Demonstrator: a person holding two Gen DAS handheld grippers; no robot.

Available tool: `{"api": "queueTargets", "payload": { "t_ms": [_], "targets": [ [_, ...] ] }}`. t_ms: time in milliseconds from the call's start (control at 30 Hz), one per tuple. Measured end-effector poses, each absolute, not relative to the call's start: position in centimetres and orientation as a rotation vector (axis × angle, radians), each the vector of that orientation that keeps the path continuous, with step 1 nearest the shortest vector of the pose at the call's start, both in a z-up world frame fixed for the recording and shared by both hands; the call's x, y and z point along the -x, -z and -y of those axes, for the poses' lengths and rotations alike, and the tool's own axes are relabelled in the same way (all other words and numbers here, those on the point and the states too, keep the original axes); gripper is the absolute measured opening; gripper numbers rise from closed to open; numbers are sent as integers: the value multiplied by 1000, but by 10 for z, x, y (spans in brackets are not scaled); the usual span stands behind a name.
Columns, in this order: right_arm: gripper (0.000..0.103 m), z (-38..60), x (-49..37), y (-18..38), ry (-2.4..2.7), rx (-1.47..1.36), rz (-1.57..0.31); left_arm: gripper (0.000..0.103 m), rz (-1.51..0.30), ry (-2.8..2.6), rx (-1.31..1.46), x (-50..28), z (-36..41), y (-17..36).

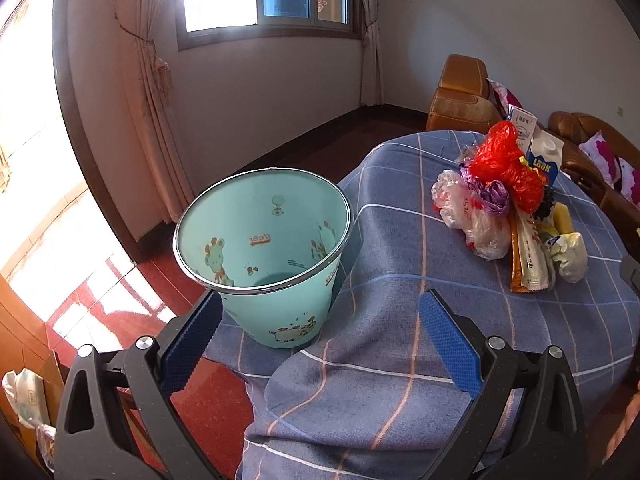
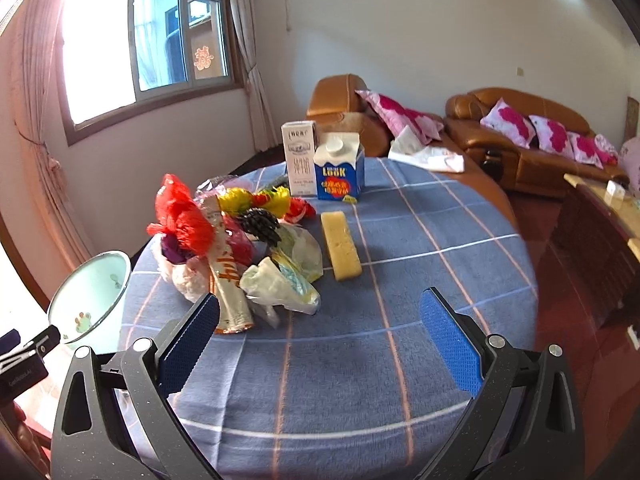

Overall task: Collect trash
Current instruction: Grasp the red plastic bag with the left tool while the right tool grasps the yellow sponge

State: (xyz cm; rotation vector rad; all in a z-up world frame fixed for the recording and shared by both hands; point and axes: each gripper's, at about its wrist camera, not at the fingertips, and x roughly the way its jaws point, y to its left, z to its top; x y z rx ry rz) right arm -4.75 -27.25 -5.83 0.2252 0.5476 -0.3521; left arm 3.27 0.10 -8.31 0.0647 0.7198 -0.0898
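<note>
Teal bin (image 1: 262, 248) sits on the desk (image 2: 400, 320) edge, trash pile (image 2: 240, 248) just right of it, both claws, left claw (image 1: 320, 336) and right claw (image 2: 320, 332), spread and empty; grab loose bags first, low approach.

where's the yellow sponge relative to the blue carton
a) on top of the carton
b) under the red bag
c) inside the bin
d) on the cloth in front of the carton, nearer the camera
d: the sponge lies flat on the cloth, nearer the camera than the upright blue carton, apart from it.
</note>
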Motion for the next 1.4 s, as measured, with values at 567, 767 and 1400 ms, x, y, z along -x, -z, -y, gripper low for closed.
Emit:
{"api": "queueTargets", "payload": {
  "t_ms": [567, 767, 1400],
  "targets": [
    [72, 280, -21, 97, 213, -176, -704, 96, -708, 191, -90, -67, 34, 82],
    [43, 286, -30, 105, 174, -202, -751, 96, -694, 214, -97, -75, 50, 74],
    [43, 350, -36, 70, 271, -283, -676, 96, -628, 299, -95, -107, 85, 43]
  ]
}}
